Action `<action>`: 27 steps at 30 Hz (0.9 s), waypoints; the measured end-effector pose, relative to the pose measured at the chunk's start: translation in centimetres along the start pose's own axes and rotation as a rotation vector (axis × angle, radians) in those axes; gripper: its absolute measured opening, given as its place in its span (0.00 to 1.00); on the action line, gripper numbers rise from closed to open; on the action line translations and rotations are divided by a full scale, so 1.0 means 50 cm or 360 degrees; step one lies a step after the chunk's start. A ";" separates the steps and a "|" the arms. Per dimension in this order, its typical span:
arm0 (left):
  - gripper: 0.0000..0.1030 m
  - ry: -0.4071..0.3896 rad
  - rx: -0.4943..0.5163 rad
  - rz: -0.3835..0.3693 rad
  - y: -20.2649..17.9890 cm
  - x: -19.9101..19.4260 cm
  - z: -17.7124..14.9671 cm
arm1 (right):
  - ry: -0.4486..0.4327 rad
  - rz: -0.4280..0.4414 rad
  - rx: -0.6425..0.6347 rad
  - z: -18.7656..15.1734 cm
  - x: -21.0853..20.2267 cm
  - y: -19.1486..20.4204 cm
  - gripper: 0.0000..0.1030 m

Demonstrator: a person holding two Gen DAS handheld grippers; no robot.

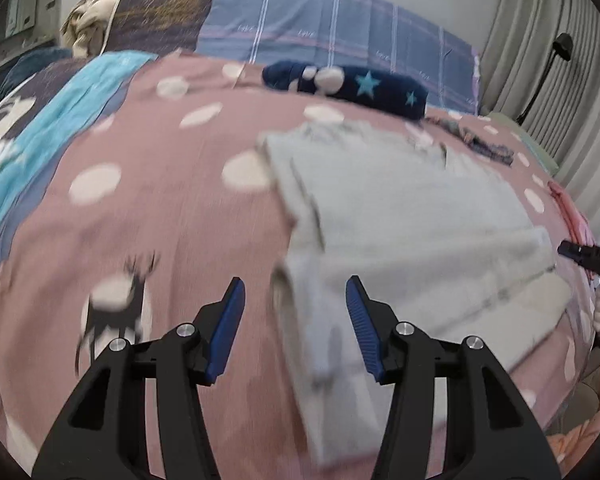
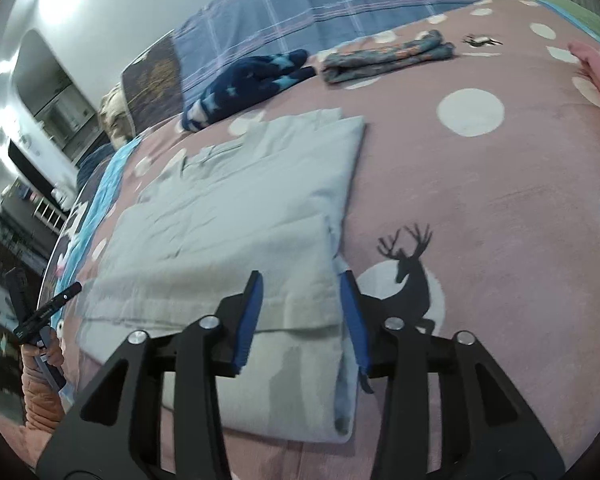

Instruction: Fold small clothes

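1. Cloth is lying flat on the pink blanket: a pale grey garment, partly folded, is spreading out just ahead of both pairs of fingers.
2. The left gripper is hovering with its blue fingers spread wide apart, and they are holding nothing. The near left edge of the grey garment is showing in the gap between them and running back past the right finger.
3. The right gripper is also keeping its fingers apart. The near right corner of the grey garment is sitting between them, and its folded edge is lying just beside the right finger. The fingers are not pinching the cloth.
4. Beyond the fingers, past the far side of the garment, a dark blue star cloth is resting on the blanket.
5. A small folded patterned cloth is lying further ahead and to the right of the right fingers, well apart from the grey garment.
6. A black deer picture on the blanket is showing just to the right of the right fingers.
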State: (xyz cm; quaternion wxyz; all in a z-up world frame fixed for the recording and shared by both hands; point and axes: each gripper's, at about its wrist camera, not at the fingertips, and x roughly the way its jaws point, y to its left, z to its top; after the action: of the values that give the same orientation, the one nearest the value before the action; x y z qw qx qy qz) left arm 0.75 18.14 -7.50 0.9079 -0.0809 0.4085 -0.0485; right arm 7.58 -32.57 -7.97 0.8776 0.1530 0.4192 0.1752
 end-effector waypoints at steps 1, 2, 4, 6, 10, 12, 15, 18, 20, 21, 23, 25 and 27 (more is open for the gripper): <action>0.52 0.0032 -0.0009 0.0009 0.000 -0.001 -0.011 | 0.0006 0.0007 -0.0018 -0.003 0.002 0.002 0.43; 0.51 0.0060 -0.0008 0.0006 -0.002 0.001 -0.018 | 0.0015 0.0013 -0.0034 -0.006 0.005 0.004 0.43; 0.35 0.0096 0.0036 0.0026 -0.016 0.004 -0.030 | 0.0036 0.0022 -0.0062 -0.012 0.016 0.008 0.43; 0.05 0.0115 0.0086 0.0033 -0.030 0.006 -0.033 | 0.0052 0.0013 -0.0086 -0.015 0.026 0.013 0.18; 0.05 0.0063 0.0140 0.0118 -0.048 -0.008 -0.004 | 0.0023 0.0069 -0.0030 -0.010 0.023 0.009 0.00; 0.05 0.0026 0.0126 0.0092 -0.045 -0.022 0.019 | -0.0031 0.0167 0.0071 0.002 0.004 -0.005 0.00; 0.05 -0.0033 0.0046 0.0038 -0.033 -0.031 0.062 | -0.0097 0.0284 0.0164 0.024 -0.022 -0.024 0.00; 0.05 -0.0050 -0.0013 0.0004 -0.026 -0.020 0.091 | -0.0090 0.0210 0.0106 0.033 -0.027 -0.020 0.05; 0.05 -0.0034 0.0009 0.0010 -0.032 -0.011 0.089 | -0.0021 0.0160 0.0052 0.025 -0.017 -0.012 0.17; 0.05 -0.0024 0.0019 0.0006 -0.034 -0.007 0.086 | 0.0007 0.0137 0.0031 0.019 -0.010 -0.011 0.33; 0.05 0.0004 0.0029 0.0014 -0.036 0.003 0.075 | 0.0050 0.0082 -0.0005 0.005 0.003 -0.010 0.38; 0.05 0.0026 0.0015 0.0010 -0.031 0.010 0.069 | 0.0111 0.0045 -0.0022 -0.008 0.025 -0.011 0.38; 0.05 0.0027 -0.0009 0.0007 -0.023 0.011 0.068 | 0.0144 0.0049 -0.0018 -0.012 0.040 -0.014 0.07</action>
State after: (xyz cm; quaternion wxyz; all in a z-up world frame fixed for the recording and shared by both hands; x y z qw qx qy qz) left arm 3.63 17.28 -5.49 0.9042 -0.0821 0.4166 -0.0462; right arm 8.42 -32.24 -9.98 0.8557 0.1463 0.4551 0.1979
